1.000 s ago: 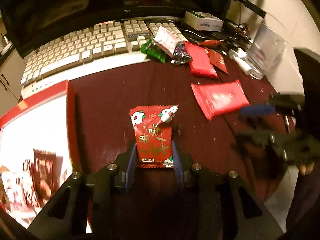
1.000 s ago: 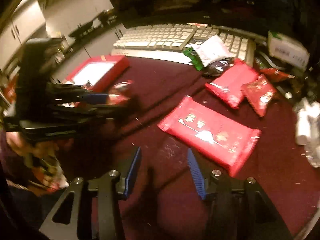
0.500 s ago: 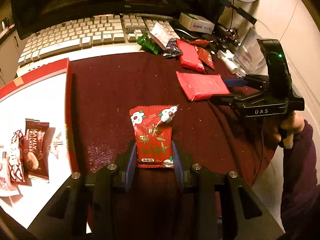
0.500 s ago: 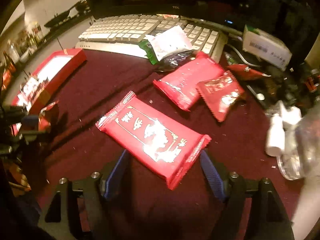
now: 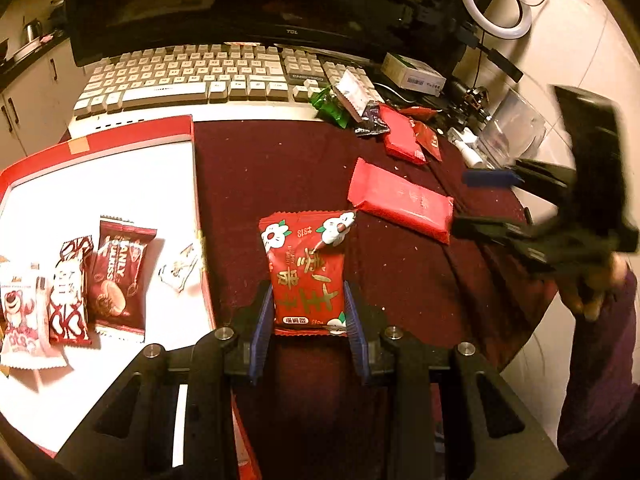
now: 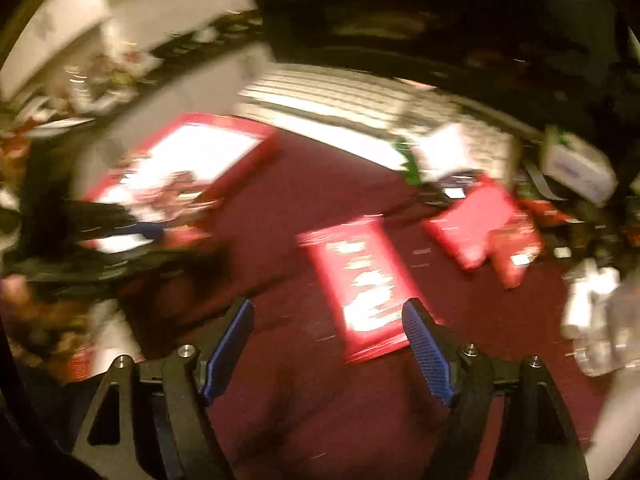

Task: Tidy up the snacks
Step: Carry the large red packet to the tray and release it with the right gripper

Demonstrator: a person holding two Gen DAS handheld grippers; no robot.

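Observation:
My left gripper (image 5: 306, 300) is shut on a red snack packet with white flowers (image 5: 308, 272), held above the maroon cloth just right of the red tray (image 5: 197, 184). Several wrapped snacks (image 5: 116, 276) lie on the tray's white floor. A long red packet (image 5: 400, 200) lies flat on the cloth to the right. My right gripper (image 6: 328, 320) is open and empty. In the blurred right wrist view the long red packet (image 6: 360, 280) lies just ahead of it, near end beside the right finger. The right gripper (image 5: 476, 202) also shows at the left wrist view's right edge.
A keyboard (image 5: 208, 76) and a dark monitor (image 5: 240, 0) stand at the back. A pile of red, green and white snack packets (image 5: 396, 136) sits by the keyboard's right end. A white box (image 5: 412, 72) and a clear plastic container (image 5: 516, 128) crowd the back right.
My left gripper has carried the flowered packet leftward, so more of the tray shows. The right gripper's jaws have widened, and it has swung and pulled back from the long red packet.

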